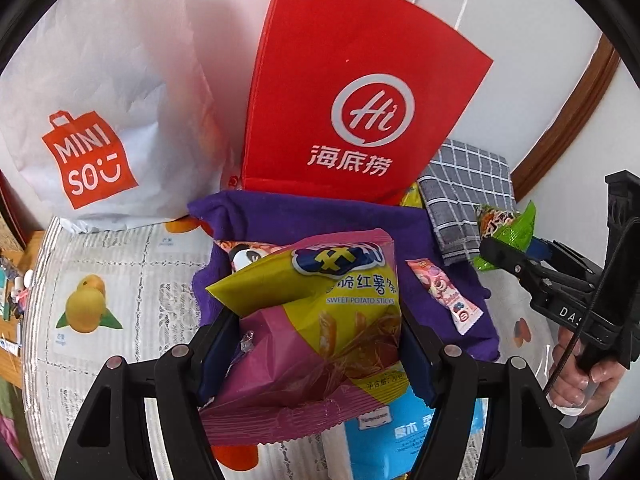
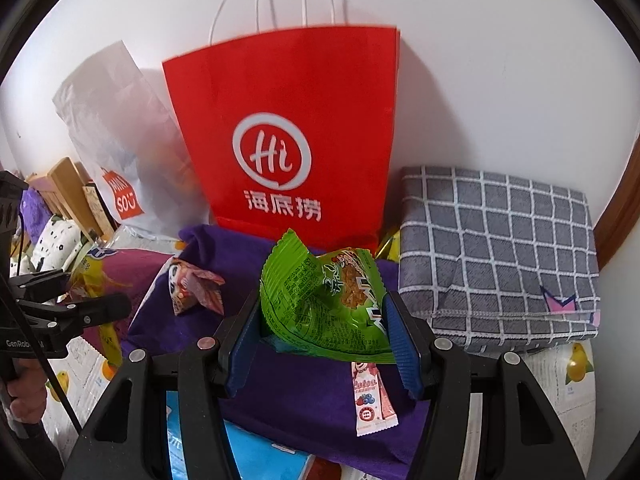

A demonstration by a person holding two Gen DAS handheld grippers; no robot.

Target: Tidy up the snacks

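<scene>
snack packets 5 (image 1: 320, 312) | paper bags 2 (image 1: 352, 80) (red, white) | cloths 2 (image 2: 496, 264)

Snacks and bags partly hiding behind one another
The sweet potato bag (image 1: 320, 320) is covering most of a panda-print packet (image 1: 248, 256) and a blue packet (image 1: 400, 436), which is running off the bottom edge; the red bag (image 1: 352, 92) is losing its handles at the top, and the green packet's (image 2: 328, 304) small print is staying unreadable

In front of my tools the red bag (image 2: 288, 132) and white bag (image 1: 104, 92) block the wall; the purple cloth (image 2: 304, 380) between them and me is partly free.
</scene>
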